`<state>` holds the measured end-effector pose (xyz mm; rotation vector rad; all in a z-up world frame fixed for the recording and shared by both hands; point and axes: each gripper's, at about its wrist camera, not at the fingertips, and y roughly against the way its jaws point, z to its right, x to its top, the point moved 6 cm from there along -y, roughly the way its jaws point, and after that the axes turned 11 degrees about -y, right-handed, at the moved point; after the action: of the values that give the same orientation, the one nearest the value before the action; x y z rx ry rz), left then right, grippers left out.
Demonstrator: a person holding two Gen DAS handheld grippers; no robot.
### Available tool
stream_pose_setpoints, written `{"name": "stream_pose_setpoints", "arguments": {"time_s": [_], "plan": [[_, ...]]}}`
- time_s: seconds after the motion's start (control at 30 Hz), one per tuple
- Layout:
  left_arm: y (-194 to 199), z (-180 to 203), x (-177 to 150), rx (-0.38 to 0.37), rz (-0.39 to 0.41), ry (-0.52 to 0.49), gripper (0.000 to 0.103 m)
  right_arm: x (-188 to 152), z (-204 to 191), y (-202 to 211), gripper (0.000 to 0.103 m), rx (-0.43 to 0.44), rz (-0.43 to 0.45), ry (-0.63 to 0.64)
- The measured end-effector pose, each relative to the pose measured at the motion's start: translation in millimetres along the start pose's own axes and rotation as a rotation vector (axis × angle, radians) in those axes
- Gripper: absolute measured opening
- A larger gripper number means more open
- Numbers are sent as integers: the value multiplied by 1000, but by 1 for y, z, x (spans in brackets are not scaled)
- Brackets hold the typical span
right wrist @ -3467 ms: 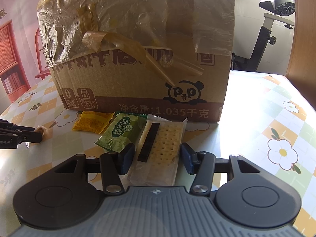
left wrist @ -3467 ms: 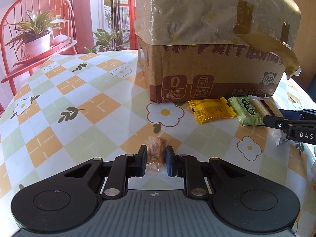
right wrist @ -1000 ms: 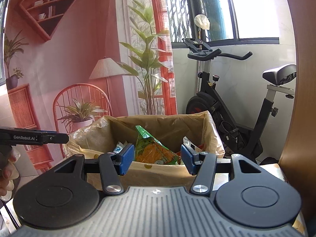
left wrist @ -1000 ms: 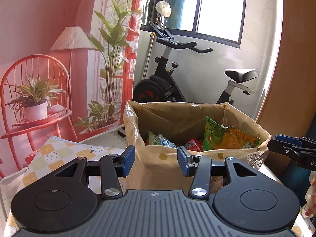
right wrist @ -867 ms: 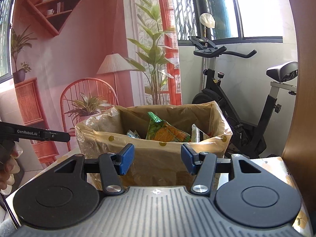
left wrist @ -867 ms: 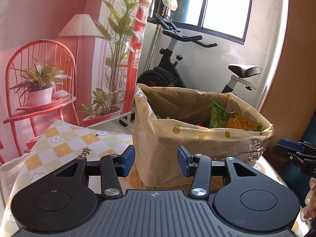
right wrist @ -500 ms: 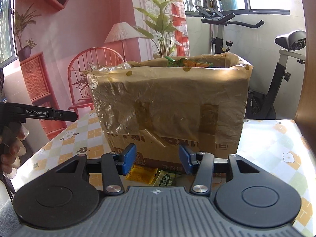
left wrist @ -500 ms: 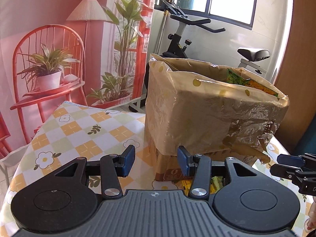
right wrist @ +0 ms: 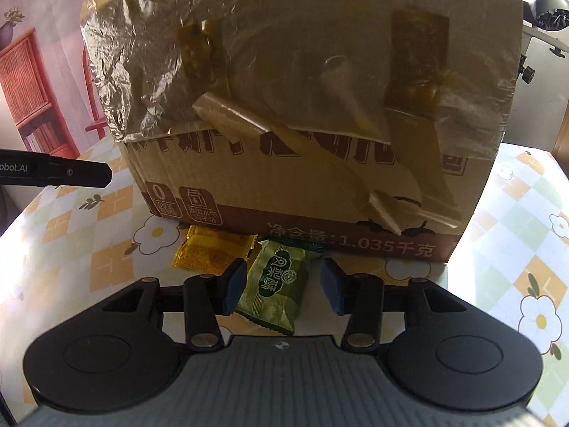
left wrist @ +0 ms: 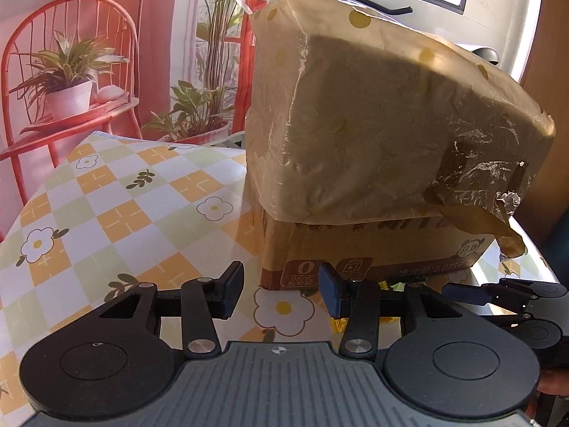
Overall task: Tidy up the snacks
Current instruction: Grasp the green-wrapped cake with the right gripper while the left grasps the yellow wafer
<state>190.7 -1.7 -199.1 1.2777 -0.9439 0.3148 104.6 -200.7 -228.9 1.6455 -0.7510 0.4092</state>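
Observation:
A cardboard box (left wrist: pixel 373 142) lined with a yellowish plastic bag stands on the flower-check tablecloth (left wrist: pixel 106 213). In the right wrist view the box (right wrist: pixel 302 106) fills the upper half, and a green snack packet (right wrist: pixel 274 284) and a yellow one (right wrist: pixel 209 252) lie at its foot. My right gripper (right wrist: pixel 282 286) hovers low over the green packet with its jaws closing; the packet lies between them and the right pad stands clear of it. My left gripper (left wrist: pixel 281 293) is open over a printed flower, with nothing between its fingers. The other gripper shows at each view's edge: the right gripper (left wrist: pixel 498 291) and the left gripper (right wrist: pixel 53 172).
A red chair with a potted plant (left wrist: pixel 67 82) stands beyond the table's far left edge. Tall plants and an exercise bike (right wrist: pixel 544 17) are behind the box. Loose tape strips (right wrist: pixel 302 149) hang down the box's front.
Both grippers have come down from above the box's open top to table level in front of it. The brown snack and cracker packet seen earlier are gone from the table.

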Motion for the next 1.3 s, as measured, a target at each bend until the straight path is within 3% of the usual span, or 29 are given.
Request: {"name": "stream_pose_setpoints", "arguments": {"time_s": [0.23,0.37,0.47,0.83,1.07,1.3], "plan": [[-33,20,-11,-55,-47,-26,47,-7,2,-9,49,7,-5,17],[-48,36,-15,-86,-66,-49,45,-11,4,-3,37,-4,6,58],[-54,44,-18,-98,-76,-60,45,-12,9,5,37,-28,18,68],[-50,74,-42,-168,-101,-62,45,-18,30,17,37,-52,68,3],[-35,97,-45,-300,-99,-72,45,-23,36,18,37,-56,90,-38],[-43,89,-23,-229,-48,-106,45,-26,41,19,37,-40,109,-78]]}}
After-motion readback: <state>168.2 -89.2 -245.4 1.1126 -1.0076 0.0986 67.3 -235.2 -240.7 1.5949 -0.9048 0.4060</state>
